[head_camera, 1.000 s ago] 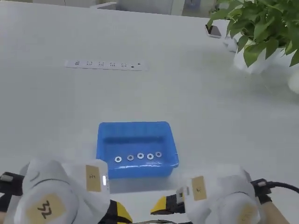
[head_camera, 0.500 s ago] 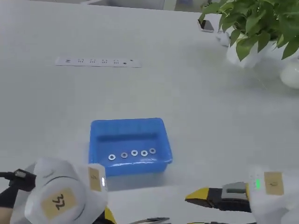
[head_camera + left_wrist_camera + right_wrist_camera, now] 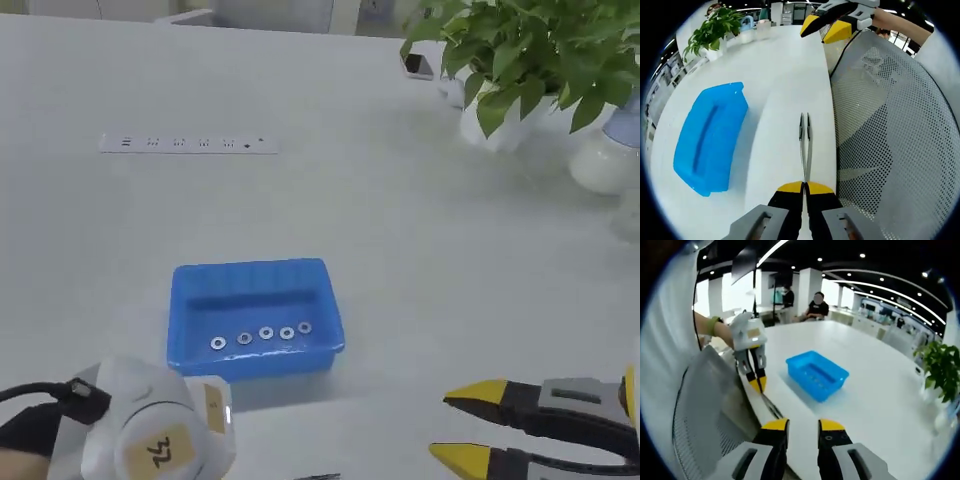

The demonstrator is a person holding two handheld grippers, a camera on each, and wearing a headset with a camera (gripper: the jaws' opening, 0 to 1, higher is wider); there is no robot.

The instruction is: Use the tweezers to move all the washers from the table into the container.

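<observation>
Your right hand-held gripper (image 3: 440, 428) has swung aside, jaws spread; left hand-held gripper (image 3: 804, 189) pinches tweezers (image 3: 805, 145), container (image 3: 726, 145) sideways off their long axis.

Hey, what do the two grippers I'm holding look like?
The left gripper has a rounded white housing, a tan sticker with a black zigzag mark, and a black cable. The right gripper has black jaws with yellow tips and a grey plate on top. The left's jaws are yellow-tipped too.
</observation>
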